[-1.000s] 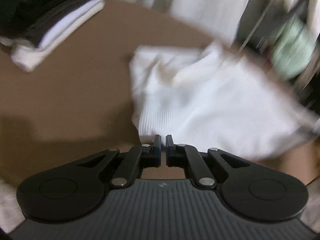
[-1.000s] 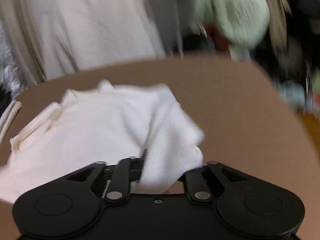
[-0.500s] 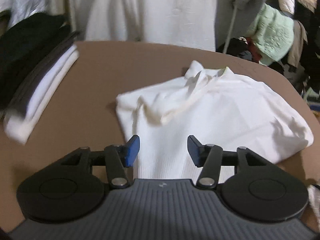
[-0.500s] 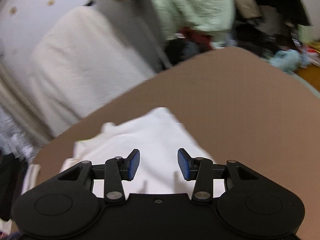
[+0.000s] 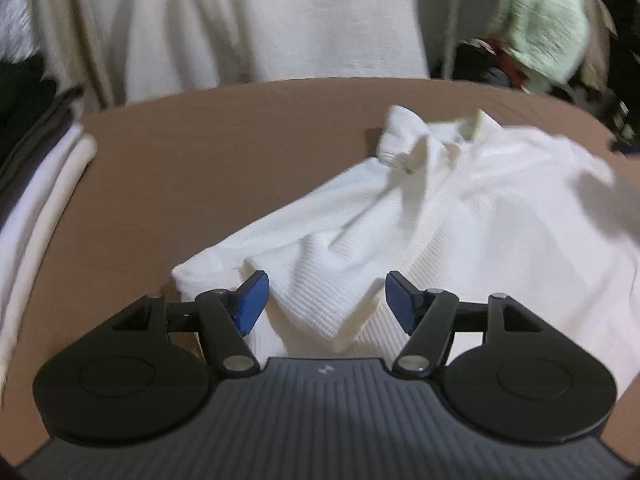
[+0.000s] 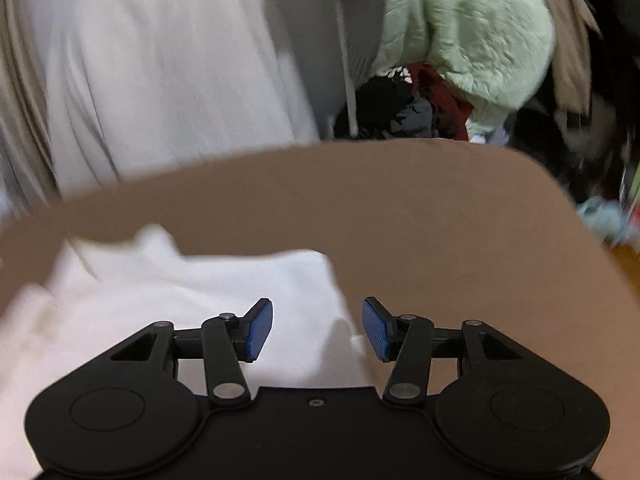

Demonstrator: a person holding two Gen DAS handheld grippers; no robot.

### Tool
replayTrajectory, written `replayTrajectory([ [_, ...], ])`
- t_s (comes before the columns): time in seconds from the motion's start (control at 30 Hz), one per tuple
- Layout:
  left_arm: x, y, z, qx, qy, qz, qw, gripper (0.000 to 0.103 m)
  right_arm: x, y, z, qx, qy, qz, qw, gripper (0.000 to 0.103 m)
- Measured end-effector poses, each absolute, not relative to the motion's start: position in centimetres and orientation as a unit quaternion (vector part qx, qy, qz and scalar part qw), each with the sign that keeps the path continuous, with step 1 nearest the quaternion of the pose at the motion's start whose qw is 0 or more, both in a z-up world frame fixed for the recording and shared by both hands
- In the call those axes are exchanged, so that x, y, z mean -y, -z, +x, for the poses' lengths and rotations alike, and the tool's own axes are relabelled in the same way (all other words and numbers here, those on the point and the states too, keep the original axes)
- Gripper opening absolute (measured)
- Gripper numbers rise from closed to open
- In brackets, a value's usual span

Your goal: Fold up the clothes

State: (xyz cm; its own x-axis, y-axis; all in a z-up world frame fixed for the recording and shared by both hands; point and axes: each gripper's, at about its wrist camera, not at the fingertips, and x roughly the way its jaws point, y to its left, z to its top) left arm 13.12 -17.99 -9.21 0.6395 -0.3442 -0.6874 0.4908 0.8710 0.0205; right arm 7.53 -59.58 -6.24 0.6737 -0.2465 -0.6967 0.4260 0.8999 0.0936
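a stack of folded clothes [image 5: 36, 184] sits at the left edge of the brown bench [image 5: 192, 184]. the white knit sweater [image 5: 460, 232] lies crumpled mid-bench. the left hand-held gripper [image 5: 326, 300] hovers over its ribbed hem, jaws opening, gripping nothing. the right hand-held gripper [image 6: 317, 330] is likewise opening above the sweater's right edge, empty.

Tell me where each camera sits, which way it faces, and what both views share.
Left wrist: on the left gripper, angled down over the white top's near hem; its own opening jaws show, top below and between them, ungripped; stack at left.
Right wrist: on the right gripper, angled down at the top's right corner and bare table; its opening jaws show, pressing on nothing.
Shared: white top, table, hanging white cloth, green garment.
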Motion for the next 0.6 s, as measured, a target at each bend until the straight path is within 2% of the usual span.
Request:
replayTrajectory([
  [0.13, 18.1, 10.3, 13.6, -0.335, 0.240, 0.132, 0.902, 0.065, 62.4, 9.0, 9.2, -0.383, 0.140, 0.187, 0.894, 0.055],
  [0.27, 18.4, 11.7, 15.2, -0.318, 0.220, 0.155, 0.909, 0.063, 63.0, 10.3, 12.1, -0.393, 0.123, 0.150, 0.899, 0.058],
  [0.3, 18.6, 12.0, 15.5, -0.322, 0.225, 0.159, 0.906, 0.048, 62.8, 10.3, 12.5, -0.394, 0.118, 0.144, 0.900, 0.058],
  [0.33, 18.7, 12.1, 15.9, -0.333, 0.224, 0.161, 0.902, 0.008, 62.6, 10.3, 12.9, -0.394, 0.113, 0.138, 0.902, 0.054],
  [0.37, 18.7, 11.9, 16.1, -0.343, 0.217, 0.151, 0.901, 0.008, 62.4, 10.3, 13.2, -0.395, 0.108, 0.132, 0.903, 0.017],
  [0.4, 18.6, 11.5, 16.4, -0.351, 0.209, 0.136, 0.903, 0.008, 62.2, 10.3, 13.6, -0.395, 0.103, 0.126, 0.904, 0.004],
  [0.53, 18.2, 7.3, 15.1, -0.274, 0.179, 0.143, 0.934, 0.007, 59.4, 7.6, 13.5, -0.342, 0.113, 0.035, 0.932, 0.003],
  [0.6, 17.3, 5.0, 15.2, -0.255, 0.177, 0.113, 0.944, 0.007, 58.8, 5.5, 13.0, -0.296, 0.109, 0.029, 0.948, 0.003],
])
